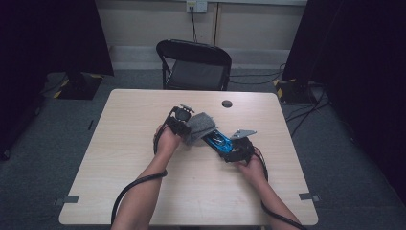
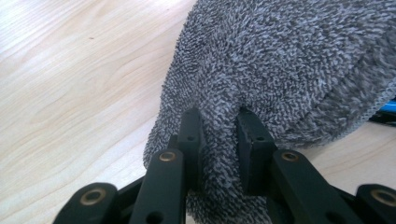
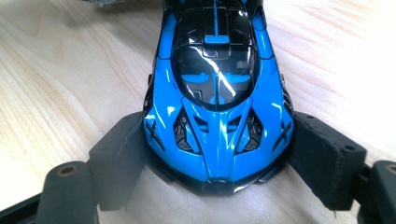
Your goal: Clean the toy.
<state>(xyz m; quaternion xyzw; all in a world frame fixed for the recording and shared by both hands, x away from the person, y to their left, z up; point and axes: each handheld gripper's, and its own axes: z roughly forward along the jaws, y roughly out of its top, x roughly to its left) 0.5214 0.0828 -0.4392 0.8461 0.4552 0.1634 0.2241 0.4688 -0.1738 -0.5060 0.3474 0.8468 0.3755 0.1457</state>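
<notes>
car (image 3: 218, 100) sits on the table (image 1: 143, 158), one end wedged between the right gripper's (image 3: 218, 154) jaws, which stand wide and press both flanks, so it's held by its width; far end runs ahead of that gripper, toward the cloth (image 2: 280, 70). cloth is a grey terry piece, bunched, a fold pinched between the left gripper's (image 2: 219, 135) jaws, nearly shut on it; rest of it drapes ahead of and above those jaws, and in the high view it lies over the car's far end. looks like a wipe-down of the car. to do it well: keep the right grip steady and low so the car doesn't pivot on the wood; drag the cloth along the body toward the right gripper, not across; the pinch is small, so pull slow or the fold slips out; stop short of the right jaws, then regrip the car to reach the covered flanks
</notes>
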